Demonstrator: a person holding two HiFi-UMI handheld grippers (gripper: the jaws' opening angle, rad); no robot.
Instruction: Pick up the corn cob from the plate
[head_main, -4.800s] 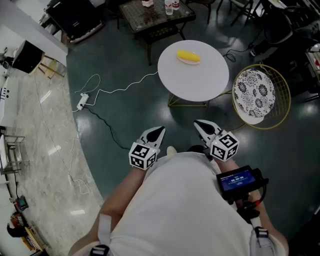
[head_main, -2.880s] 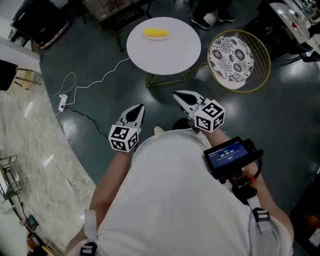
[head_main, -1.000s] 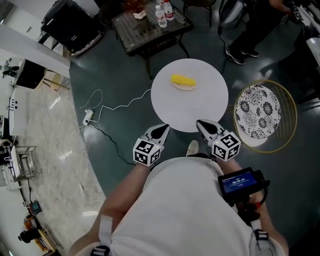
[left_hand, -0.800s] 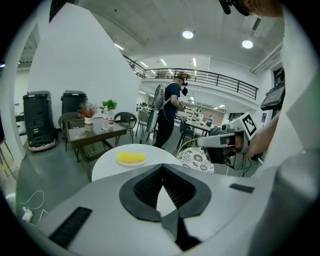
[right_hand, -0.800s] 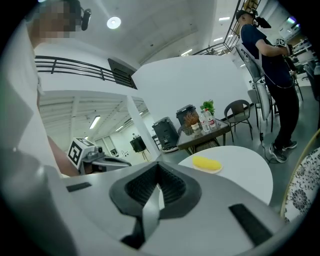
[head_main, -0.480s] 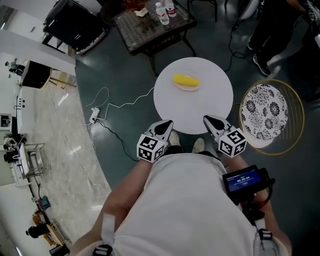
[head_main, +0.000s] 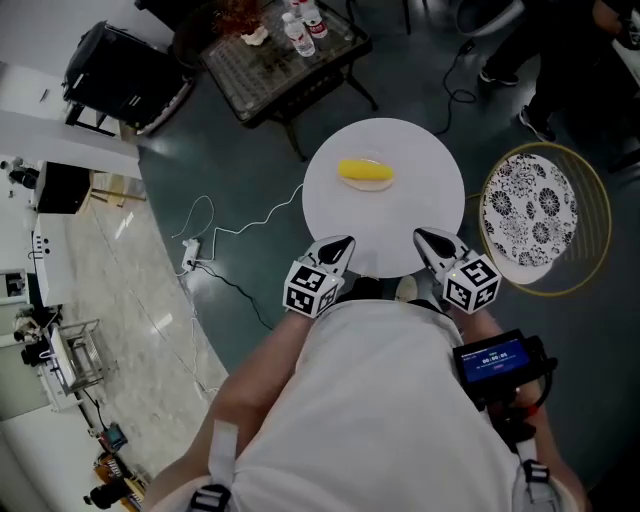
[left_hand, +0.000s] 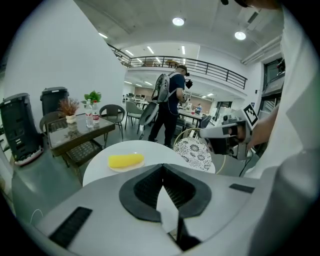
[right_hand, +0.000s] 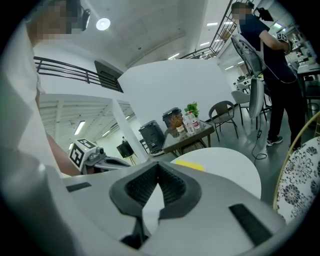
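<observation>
One corn cob (head_main: 366, 172) lies on one small pale plate (left_hand: 118, 169), on the far half of the round white counter (head_main: 425, 205), and that is the only cob and the only plate you have to deal with. Your two grippers sit at the near edge of that counter, the left gripper (head_main: 343, 243) and the right gripper (head_main: 424, 237), both pointing out across the top toward the cob and well apart from it. Each gripper's jaws are pressed together with nothing between them, so you need to spread a pair before you reach in.

The cob lies ahead of both grippers and between their lines, a little toward your left side; in the head view your left gripper looks slightly the nearer. The cob's long axis runs across your view from left to right, crosswise to the way your jaws point. From the left gripper view it shows broadside, just above the jaw tips.

Beside the counter on your right stands one round patterned stand with a gold wire rim (head_main: 530, 205), and beyond it one dark low table (head_main: 275, 55).
</observation>
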